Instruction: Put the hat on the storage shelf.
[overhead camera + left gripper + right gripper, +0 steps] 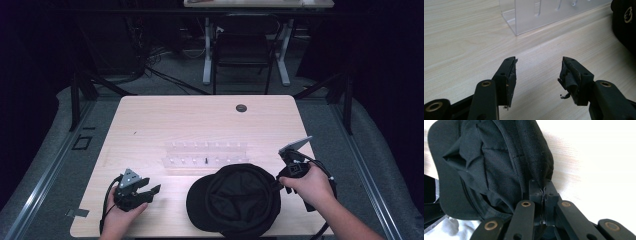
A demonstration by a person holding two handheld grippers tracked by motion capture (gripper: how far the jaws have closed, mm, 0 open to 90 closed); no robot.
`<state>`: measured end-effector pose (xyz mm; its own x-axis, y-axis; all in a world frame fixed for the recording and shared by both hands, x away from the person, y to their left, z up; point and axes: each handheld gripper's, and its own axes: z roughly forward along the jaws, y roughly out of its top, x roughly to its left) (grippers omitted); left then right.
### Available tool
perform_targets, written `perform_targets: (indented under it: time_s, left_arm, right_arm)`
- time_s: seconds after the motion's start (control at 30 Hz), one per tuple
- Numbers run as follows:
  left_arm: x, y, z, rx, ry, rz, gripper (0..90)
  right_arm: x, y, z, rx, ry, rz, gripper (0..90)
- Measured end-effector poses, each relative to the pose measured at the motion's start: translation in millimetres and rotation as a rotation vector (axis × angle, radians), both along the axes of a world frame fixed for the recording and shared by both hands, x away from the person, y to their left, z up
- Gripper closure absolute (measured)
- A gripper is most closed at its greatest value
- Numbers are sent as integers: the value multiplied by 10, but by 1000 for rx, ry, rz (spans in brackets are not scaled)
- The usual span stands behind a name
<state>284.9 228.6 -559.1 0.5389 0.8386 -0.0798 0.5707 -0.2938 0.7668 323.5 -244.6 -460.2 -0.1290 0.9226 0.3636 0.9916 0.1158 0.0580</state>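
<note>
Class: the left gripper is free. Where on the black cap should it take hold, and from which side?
Probably the brim's edge, coming in from the cap's left. The black cap lies opening-up, its flat brim jutting toward the open left gripper, thin enough for the jaws. The right gripper already pinches the opposite rim.

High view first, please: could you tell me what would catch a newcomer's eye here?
A black cap lies upside down at the table's near edge, with the right gripper shut on the right side of its rim. Behind it stands a clear plastic rack. The left gripper, near the left, is open and holds nothing.
</note>
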Motion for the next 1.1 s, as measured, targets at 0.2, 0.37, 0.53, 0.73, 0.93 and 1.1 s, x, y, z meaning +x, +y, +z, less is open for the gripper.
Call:
perform_targets:
  time_s: [0.2,0.37,0.53,0.73,0.93,1.1]
  left_arm:
    - [0,-12,-9,-5,-6,6,463]
    - [-1,-3,-1,0,0,1,463]
    - [-2,3,7,0,5,-4,463]
    - [-2,4,7,2,7,-5,463]
    - [-1,2,5,3,8,-5,464]
    - [-1,3,6,3,7,-5,463]
  right_arm:
    - [-20,22,134,-12,-16,-1,880]
    - [-27,57,294,-12,-37,5,880]
    - [-31,76,426,1,-43,-9,880]
    - [-21,68,556,19,-48,-20,880]
    - [8,46,669,43,-39,-18,880]
    - [29,27,748,78,-22,-23,880]
